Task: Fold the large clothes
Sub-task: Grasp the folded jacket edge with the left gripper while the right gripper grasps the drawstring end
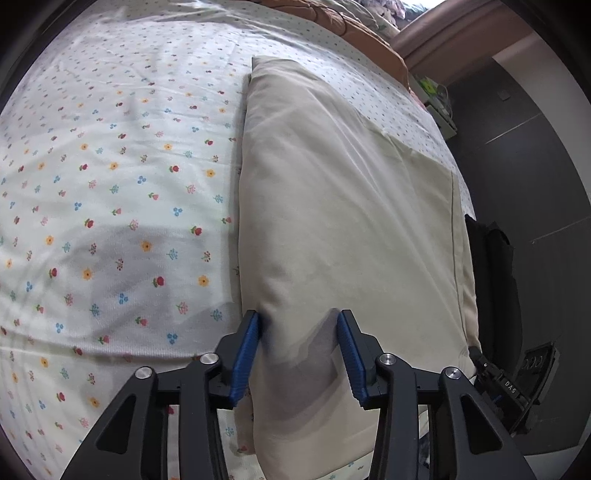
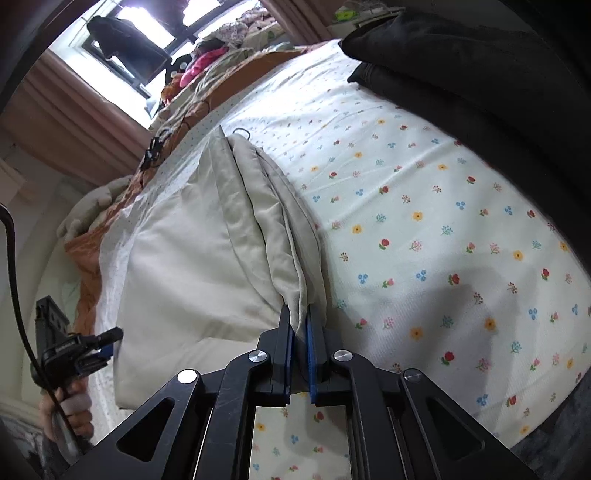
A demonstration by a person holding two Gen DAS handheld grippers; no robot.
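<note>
Beige cloth (image 1: 332, 221), folded in layers, is laid on the flowered sheet (image 1: 110, 184) of a bed. Its folded edge is pinched by the right gripper (image 2: 300, 325), whose jaws are closed on it. The left gripper (image 1: 299, 332) is held open, its jaws straddling the cloth's near end.

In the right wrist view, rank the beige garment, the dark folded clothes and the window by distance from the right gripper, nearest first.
1. Beige garment: pinched in the right gripper, stretching ahead and left.
2. Dark folded clothes: on the bed, upper right.
3. Window: beyond the bed, top left.
</note>
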